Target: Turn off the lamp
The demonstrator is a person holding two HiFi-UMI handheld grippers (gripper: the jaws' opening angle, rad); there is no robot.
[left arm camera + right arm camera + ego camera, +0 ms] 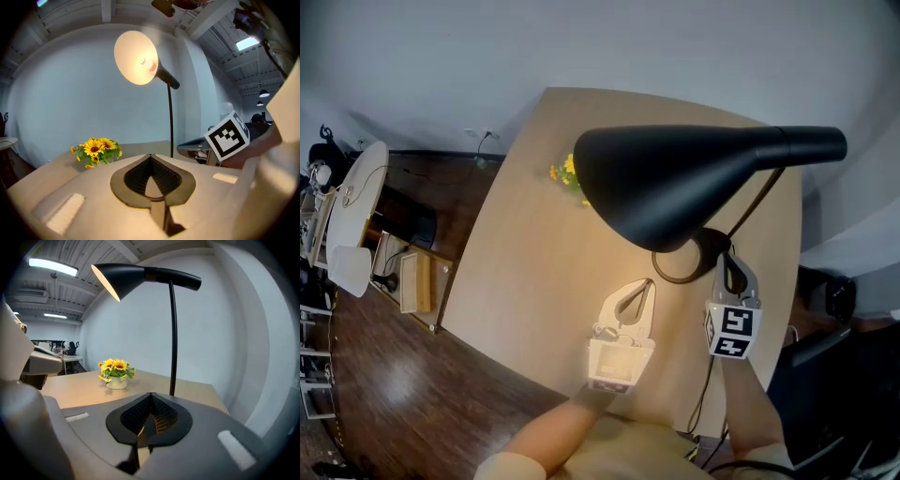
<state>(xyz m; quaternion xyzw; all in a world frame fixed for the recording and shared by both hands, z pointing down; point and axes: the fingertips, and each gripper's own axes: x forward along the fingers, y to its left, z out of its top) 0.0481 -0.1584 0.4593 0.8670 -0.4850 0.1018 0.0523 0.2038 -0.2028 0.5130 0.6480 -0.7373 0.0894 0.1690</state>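
Only left gripper view: lit bulb [148,62]

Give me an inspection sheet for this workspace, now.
Surface: light wooden table, warmly lit under the lamp.
Job's things: black lamp, upright, bulb glowing.
Clutter: potted sunflowers on the far side of the table.
Grippers: left claw shut, holding nothing; right claw shut, holding nothing, at the lamp's base.
Cables: dark cord running off the near table edge.
Surroundings: wooden floor, round white table.
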